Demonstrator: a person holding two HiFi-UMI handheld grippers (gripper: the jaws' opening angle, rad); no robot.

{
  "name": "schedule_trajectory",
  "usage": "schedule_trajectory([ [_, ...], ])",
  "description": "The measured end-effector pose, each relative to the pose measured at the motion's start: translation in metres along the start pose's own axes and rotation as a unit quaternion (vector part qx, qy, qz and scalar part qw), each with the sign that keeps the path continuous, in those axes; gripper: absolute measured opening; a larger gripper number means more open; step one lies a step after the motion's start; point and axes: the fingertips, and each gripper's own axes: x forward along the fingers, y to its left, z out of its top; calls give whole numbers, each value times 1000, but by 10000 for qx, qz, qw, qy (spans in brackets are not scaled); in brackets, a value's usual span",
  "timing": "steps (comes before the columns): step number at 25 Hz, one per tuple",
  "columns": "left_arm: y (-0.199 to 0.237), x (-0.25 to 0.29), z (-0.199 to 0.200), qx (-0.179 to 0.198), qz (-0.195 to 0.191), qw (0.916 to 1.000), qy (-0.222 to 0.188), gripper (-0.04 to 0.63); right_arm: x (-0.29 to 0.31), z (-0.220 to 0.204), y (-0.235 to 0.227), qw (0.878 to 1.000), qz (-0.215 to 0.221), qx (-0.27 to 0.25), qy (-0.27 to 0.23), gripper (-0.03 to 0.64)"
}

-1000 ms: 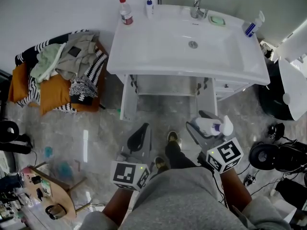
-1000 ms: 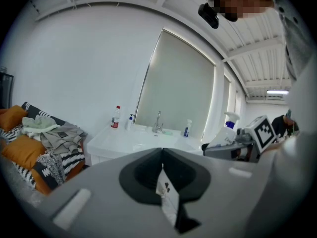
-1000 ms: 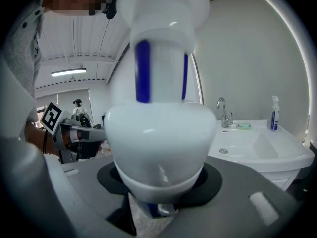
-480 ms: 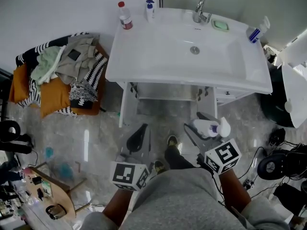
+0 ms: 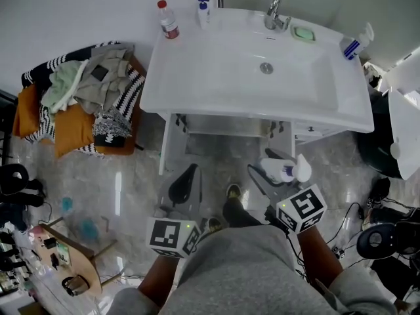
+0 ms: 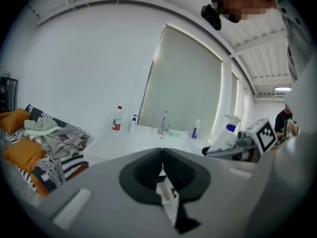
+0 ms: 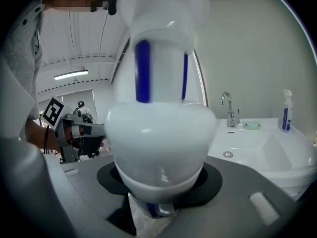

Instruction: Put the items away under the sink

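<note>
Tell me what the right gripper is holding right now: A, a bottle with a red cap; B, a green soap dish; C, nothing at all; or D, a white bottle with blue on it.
D: the right gripper is clamped on the white bottle, whose blue stripes fill the right gripper view.

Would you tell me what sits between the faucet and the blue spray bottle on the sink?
A green soap dish, seen in the head view.
</note>
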Motion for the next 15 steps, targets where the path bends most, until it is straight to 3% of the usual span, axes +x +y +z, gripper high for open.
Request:
schedule_trajectory([
  [15,-11,23,17,149,113,9997,-175,11,7,5,-19,9998,203,-39,-85,242],
])
